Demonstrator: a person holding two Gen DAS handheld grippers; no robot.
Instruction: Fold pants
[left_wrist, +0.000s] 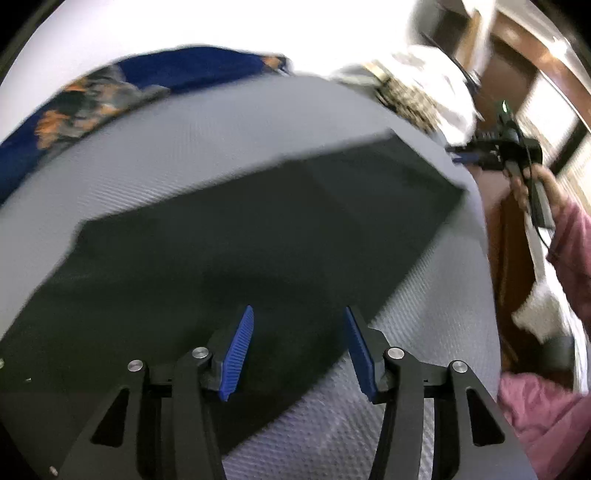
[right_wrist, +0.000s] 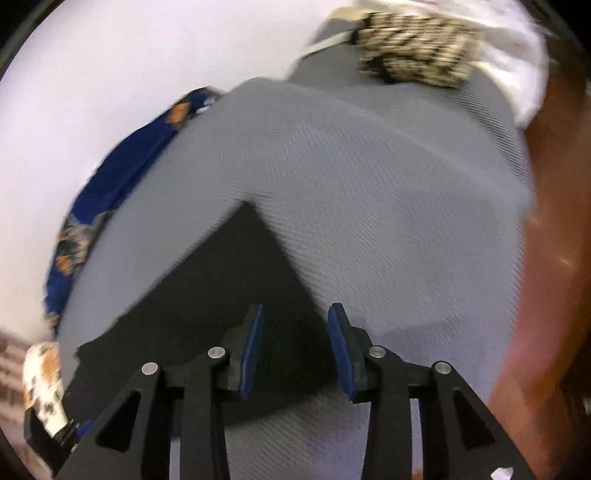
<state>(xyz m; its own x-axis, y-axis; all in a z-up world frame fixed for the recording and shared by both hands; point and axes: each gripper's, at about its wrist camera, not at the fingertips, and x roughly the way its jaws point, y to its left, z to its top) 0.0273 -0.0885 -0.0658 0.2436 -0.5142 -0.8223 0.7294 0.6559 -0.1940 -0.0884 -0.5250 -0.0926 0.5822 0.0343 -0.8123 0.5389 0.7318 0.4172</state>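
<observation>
Dark, nearly black pants (left_wrist: 229, 236) lie flat on a grey textured bed cover (left_wrist: 192, 147). My left gripper (left_wrist: 299, 350) is open and empty just above the pants' near edge. The right gripper shows at the far right of the left wrist view (left_wrist: 491, 151), held in a hand off the bed's side. In the right wrist view my right gripper (right_wrist: 295, 347) is open and empty over a corner of the pants (right_wrist: 221, 291). Both views are motion-blurred.
A blue cloth with orange and grey print (left_wrist: 110, 92) lies at the cover's far edge by a white wall. A leopard-print item (right_wrist: 417, 48) and white fabric (left_wrist: 439, 92) lie at the far end. Brown wooden furniture (right_wrist: 554, 221) stands to the right.
</observation>
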